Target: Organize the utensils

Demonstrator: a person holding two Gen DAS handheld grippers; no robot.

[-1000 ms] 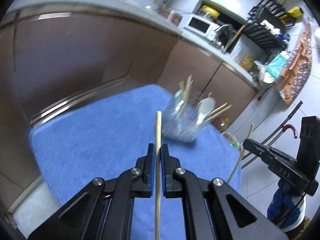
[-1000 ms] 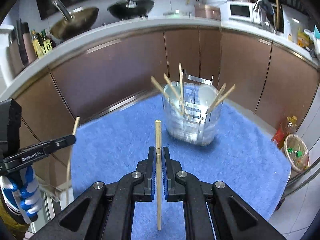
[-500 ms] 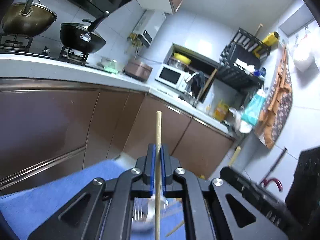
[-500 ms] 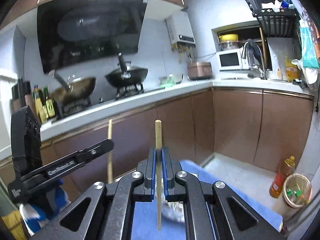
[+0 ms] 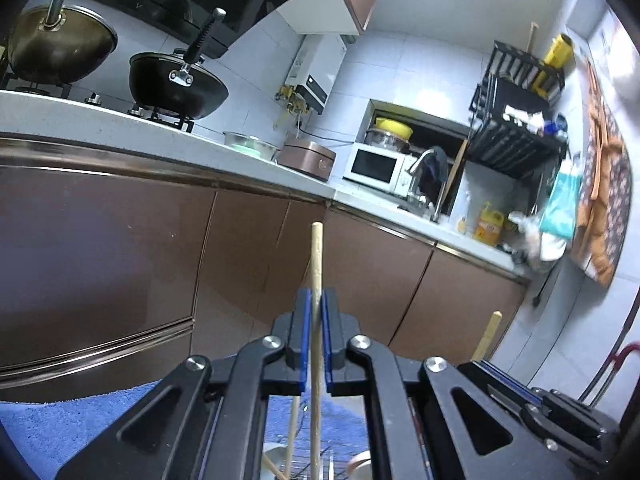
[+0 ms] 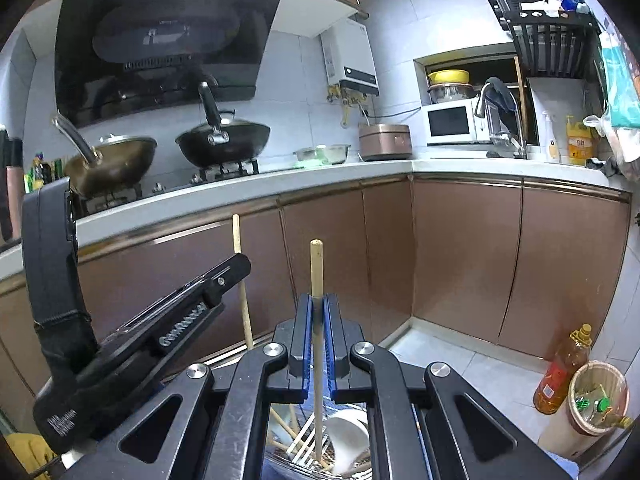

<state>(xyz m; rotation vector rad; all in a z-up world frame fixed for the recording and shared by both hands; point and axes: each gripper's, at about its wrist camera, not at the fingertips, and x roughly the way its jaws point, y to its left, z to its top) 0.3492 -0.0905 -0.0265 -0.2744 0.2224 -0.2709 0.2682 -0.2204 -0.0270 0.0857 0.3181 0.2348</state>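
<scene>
Now | left tongs (image 5: pixel 315 344): clamp one chopstick (image 5: pixel 316 264) | right tongs (image 6: pixel 318 344): clamp one chopstick (image 6: pixel 316 268) | holder (image 6: pixel 320 446): perhaps several more

White-tiled walls (image 6: pixel 304 92) rise behind a pale L-shaped countertop (image 6: pixel 460 166) over brown cabinet doors (image 6: pixel 464 256). A black range hood (image 6: pixel 160 44) hangs above two woks, and the floor (image 6: pixel 472 364) is light tile.
</scene>
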